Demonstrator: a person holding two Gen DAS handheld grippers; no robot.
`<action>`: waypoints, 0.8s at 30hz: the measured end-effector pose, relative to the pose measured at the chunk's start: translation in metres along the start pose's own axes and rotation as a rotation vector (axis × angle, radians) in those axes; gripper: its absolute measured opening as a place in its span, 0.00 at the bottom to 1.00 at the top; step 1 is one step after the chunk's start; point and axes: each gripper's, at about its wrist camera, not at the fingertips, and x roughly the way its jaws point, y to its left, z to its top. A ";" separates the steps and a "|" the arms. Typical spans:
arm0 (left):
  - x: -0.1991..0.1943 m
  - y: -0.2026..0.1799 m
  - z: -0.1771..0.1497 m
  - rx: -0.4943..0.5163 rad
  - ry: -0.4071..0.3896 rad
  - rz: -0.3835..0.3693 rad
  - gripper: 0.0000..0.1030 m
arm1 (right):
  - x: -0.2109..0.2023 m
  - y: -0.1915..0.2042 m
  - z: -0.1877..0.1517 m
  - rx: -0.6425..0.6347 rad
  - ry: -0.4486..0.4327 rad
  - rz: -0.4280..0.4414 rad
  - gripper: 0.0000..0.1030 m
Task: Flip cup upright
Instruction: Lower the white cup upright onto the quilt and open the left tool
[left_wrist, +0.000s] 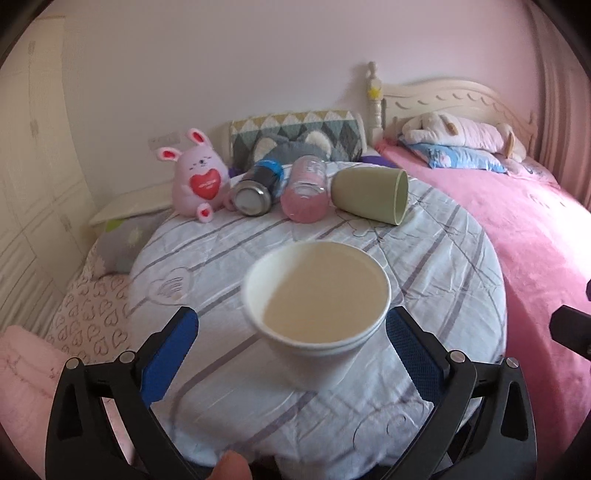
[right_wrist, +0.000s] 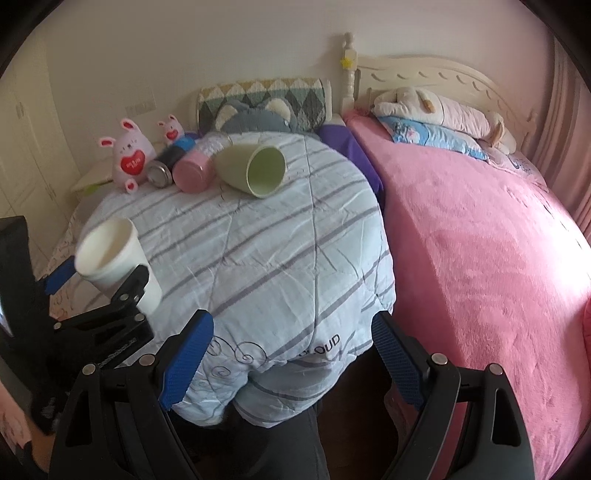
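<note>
**White cup between my left fingers**

Blue pads on my left gripper (left_wrist: 291, 328) stand wide on either side of the white paper cup (left_wrist: 316, 314), mouth up and blurred; whether they touch it I cannot tell. Its base is hidden from me. My right gripper (right_wrist: 291, 347) hangs spread and empty over the striped quilt (right_wrist: 258, 240), whose front edge drops away. Far back, the green cup (right_wrist: 255, 171) lies on its side beside the pink bottle (right_wrist: 192, 173).
</note>
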 end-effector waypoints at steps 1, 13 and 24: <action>-0.006 0.003 0.002 -0.004 0.009 0.004 1.00 | -0.003 0.000 0.001 0.001 -0.010 0.003 0.86; -0.073 0.047 0.004 -0.063 0.159 0.097 1.00 | -0.038 0.022 -0.002 -0.035 -0.113 0.058 0.86; -0.100 0.079 -0.014 -0.138 0.218 0.177 1.00 | -0.042 0.048 -0.012 -0.071 -0.114 0.118 0.86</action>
